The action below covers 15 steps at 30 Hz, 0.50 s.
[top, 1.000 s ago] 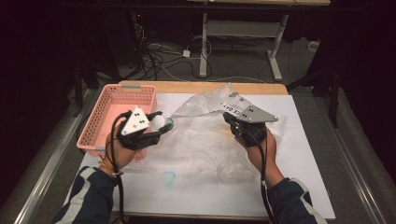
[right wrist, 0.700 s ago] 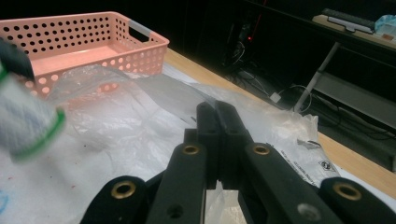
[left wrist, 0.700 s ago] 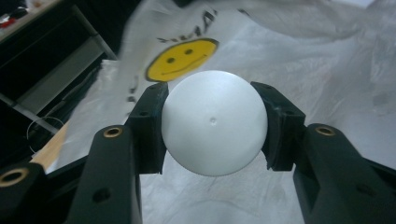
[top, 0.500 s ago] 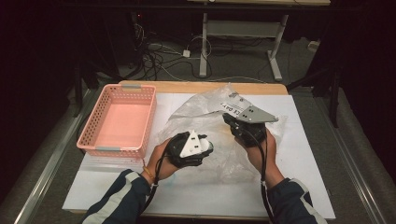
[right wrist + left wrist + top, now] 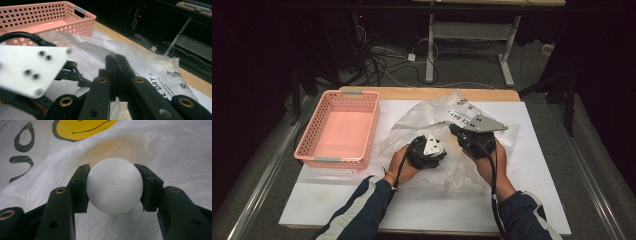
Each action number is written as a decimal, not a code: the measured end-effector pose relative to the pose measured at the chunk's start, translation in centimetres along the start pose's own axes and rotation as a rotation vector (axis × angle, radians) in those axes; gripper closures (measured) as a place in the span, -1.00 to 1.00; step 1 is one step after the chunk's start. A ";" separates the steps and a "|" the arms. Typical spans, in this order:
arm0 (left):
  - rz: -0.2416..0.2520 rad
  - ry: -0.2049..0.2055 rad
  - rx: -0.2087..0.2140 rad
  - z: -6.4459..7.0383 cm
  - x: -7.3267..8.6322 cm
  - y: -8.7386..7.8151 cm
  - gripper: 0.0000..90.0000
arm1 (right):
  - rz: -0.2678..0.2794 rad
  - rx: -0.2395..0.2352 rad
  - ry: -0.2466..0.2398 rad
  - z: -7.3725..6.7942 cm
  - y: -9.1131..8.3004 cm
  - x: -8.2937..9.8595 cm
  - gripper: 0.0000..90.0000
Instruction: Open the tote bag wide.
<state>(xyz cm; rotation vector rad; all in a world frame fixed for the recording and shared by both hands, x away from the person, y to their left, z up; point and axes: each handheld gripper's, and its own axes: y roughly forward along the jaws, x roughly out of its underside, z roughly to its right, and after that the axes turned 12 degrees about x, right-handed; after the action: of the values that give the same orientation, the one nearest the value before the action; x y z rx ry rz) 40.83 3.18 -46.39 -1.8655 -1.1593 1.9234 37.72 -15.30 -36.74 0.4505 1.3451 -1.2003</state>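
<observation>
Dark floor and tangled cables frame a wooden counter (image 5: pixel 362 91) covered by a white sheet (image 5: pixel 532 170). At centre, a person's left tongs (image 5: pixel 113 186) grip a white ball (image 5: pixel 114 185) squarely between both pads, just above a crumpled white plastic bag (image 5: pixel 422 117) printed with a yellow smiley (image 5: pixel 82 127) and black lettering. The right tongs (image 5: pixel 117 65) are closed, pinching a fold of the bag's rim and lifting it off the sheet. The two tongs sit close together, the left (image 5: pixel 426 150) just beside the right (image 5: pixel 469 135) in the high view, with the bag spread around and beneath them. A pink perforated basket (image 5: pixel 339 160) stands well apart at the left, its near rim just inside the sheet's left edge. Bare sheet lies open in front of the hands and along the right side, out to the counter's edge; a wooden strip runs behind the bag.
</observation>
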 end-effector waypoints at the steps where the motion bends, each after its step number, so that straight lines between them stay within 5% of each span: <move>1: -0.018 -0.003 -0.019 -0.1 0.1 0.4 0.07 | -0.011 -0.003 -0.004 0.0 0.2 0.1 1.00; 5: 0.007 -0.058 -0.026 -0.4 0.2 0.7 0.06 | -0.023 -0.004 -0.004 0.0 0.4 0.4 1.00; 6: -0.001 -0.046 -0.020 -0.3 0.2 0.6 -0.15 | -0.031 -0.007 -0.006 0.1 0.5 0.5 1.00; 15: 0.069 0.007 -0.060 2.4 0.6 -2.2 -0.35 | -0.058 -0.005 -0.001 0.4 0.9 1.1 1.00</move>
<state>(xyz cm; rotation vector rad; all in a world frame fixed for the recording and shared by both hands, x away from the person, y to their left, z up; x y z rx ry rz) 37.78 4.13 -45.71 -1.9656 -1.1781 1.9368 38.48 -15.67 -37.95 0.4097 1.3675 -1.2447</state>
